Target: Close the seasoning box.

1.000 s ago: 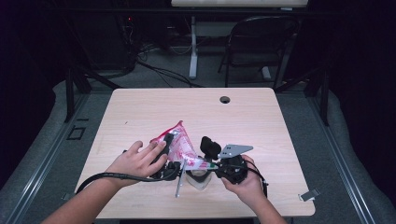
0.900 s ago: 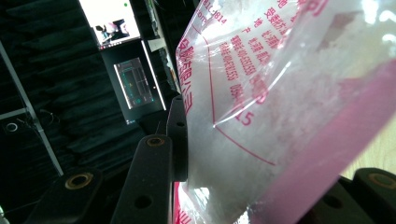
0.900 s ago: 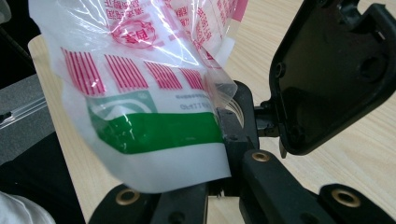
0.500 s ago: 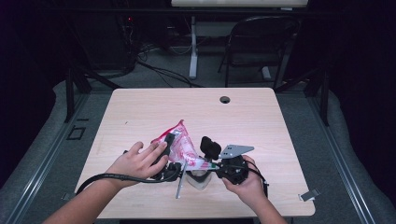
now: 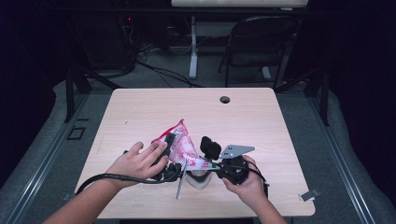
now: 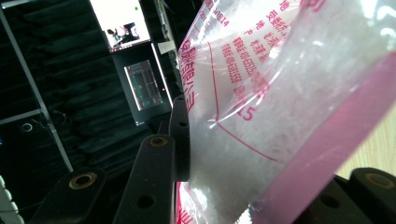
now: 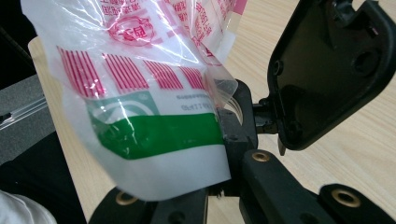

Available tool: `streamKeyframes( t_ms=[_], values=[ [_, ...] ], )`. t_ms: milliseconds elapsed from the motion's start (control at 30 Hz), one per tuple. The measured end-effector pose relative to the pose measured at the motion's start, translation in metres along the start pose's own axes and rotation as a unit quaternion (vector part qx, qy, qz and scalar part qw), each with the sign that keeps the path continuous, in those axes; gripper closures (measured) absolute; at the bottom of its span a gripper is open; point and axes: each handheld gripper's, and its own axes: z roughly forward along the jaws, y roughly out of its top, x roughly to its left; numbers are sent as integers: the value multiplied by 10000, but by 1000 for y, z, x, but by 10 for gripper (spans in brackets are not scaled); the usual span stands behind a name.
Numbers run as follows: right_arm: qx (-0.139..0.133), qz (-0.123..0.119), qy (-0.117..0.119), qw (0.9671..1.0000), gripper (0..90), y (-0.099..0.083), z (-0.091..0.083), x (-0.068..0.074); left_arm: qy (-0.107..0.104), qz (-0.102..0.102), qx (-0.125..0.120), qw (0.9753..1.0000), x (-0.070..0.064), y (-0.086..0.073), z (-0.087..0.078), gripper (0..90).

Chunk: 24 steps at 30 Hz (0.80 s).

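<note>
You sit at a light wooden table (image 5: 140,112) in a dark room. A round hole (image 5: 225,99) is near the far edge of the table. A black folding chair (image 5: 254,42) stands behind it on the grey floor, and a lit screen (image 6: 120,23) glows in the left gripper view.

The clear plastic bag (image 5: 182,147) with pink and red print is near your edge of the table, held up between your two grippers. Your left gripper (image 5: 167,149) is on the left side of the bag, and its jaws pinch the bag's pink edge. Your right gripper (image 5: 211,156) is on the right side, and its jaws pinch the bag's corner by the green stripe (image 7: 159,130)
</note>
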Motion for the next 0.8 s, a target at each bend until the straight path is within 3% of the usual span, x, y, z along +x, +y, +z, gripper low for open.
streamKeyframes(
  t_ms=[167,800],
  values=[
    [-11,4,-4,10000,900,0,0,-1,126,39,-23,9999,1,1,0,726],
    [-30,38,-28,10000,900,0,1,-2,67,34,-7,10000,3,1,-2,730]
  ],
)
